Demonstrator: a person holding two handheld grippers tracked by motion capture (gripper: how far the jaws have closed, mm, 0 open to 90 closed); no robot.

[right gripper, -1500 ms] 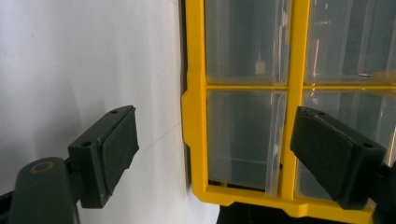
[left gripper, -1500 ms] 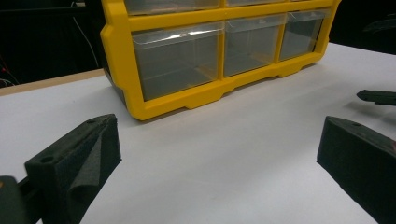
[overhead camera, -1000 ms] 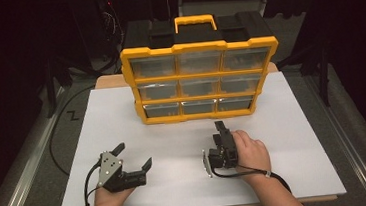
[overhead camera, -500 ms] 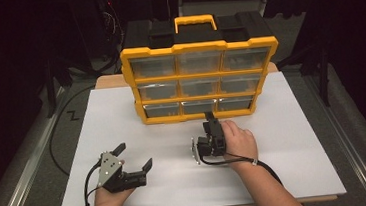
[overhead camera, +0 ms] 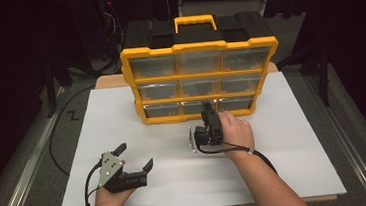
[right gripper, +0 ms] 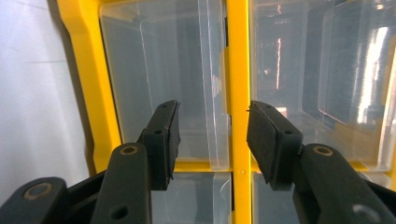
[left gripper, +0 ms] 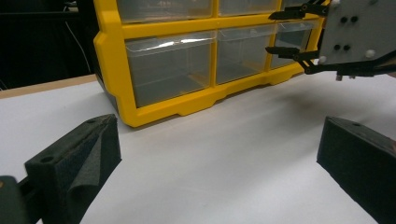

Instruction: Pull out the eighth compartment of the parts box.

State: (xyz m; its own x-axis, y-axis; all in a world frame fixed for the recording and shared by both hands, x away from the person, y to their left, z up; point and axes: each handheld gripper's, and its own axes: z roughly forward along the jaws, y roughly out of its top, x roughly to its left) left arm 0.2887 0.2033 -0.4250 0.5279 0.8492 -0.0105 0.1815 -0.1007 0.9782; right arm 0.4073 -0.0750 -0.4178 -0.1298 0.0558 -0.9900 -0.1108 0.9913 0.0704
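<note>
Right gripper at bottom row of yellow drawer cabinet; jaws narrowed, just been closing, yellow divider and clear drawer edge between them, untouched. Drawers look empty. Left gripper jaws wide, cabinet well ahead.

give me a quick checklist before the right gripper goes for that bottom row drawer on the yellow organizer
1. right gripper lined up on the bottom-row middle drawer: ok.
2. Jaws, which have just been closing, with a gap between the pads and nothing in them: ok.
3. Pads touching the drawer: cannot tell.
4. organizer upright on the white board: ok.
5. left gripper open, back from the organizer: ok.
</note>
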